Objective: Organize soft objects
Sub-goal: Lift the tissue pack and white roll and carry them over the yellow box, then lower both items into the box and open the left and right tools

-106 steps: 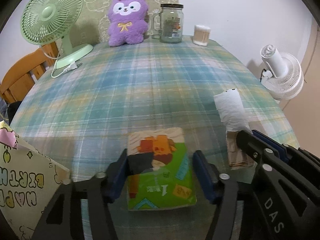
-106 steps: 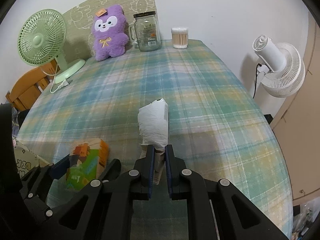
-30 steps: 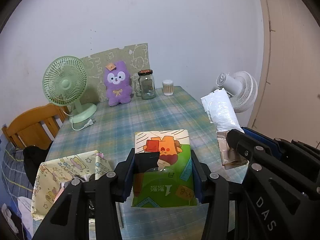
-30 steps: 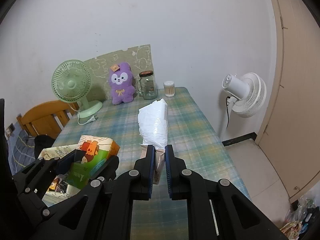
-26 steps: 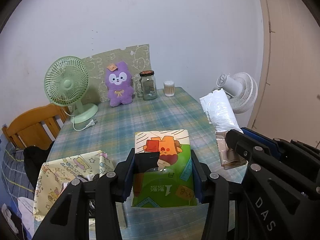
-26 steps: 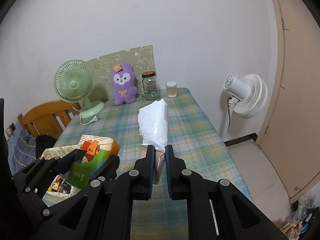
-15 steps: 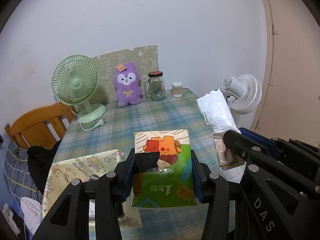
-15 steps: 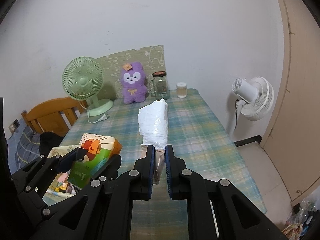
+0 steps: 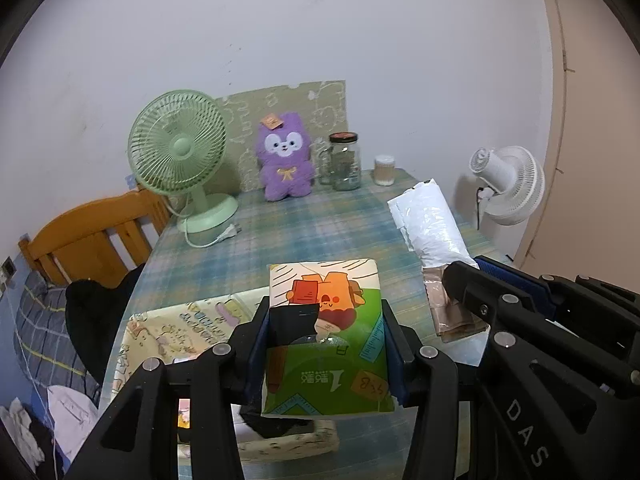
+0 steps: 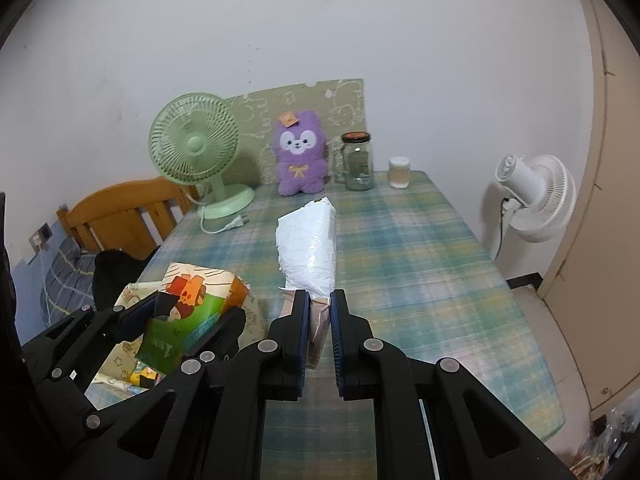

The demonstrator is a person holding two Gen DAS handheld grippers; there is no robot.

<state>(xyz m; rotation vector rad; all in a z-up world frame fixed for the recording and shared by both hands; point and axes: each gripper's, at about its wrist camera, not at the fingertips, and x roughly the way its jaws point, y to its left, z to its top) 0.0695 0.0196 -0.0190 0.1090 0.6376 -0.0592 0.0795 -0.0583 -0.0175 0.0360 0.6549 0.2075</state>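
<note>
Above the counter (image 10: 420,248): your left hand-held gripper (image 9: 324,344) clamps the tissue pack (image 9: 324,332); your right hand-held gripper (image 10: 319,320) pinches the white plastic-wrapped pack (image 10: 310,248) by its end; it could droop and slip.

**Hidden and unreadable bits**

Tissue pack (image 9: 325,340) sides sit behind the left gripper's fingers (image 9: 256,344). White packet (image 10: 308,248) near end is covered by right gripper (image 10: 319,312). Patterned bag (image 9: 172,328) contents mostly blocked, unidentifiable. Jar (image 9: 346,162) label too small to read. Chair (image 9: 92,240) partly hidden behind the table.
</note>
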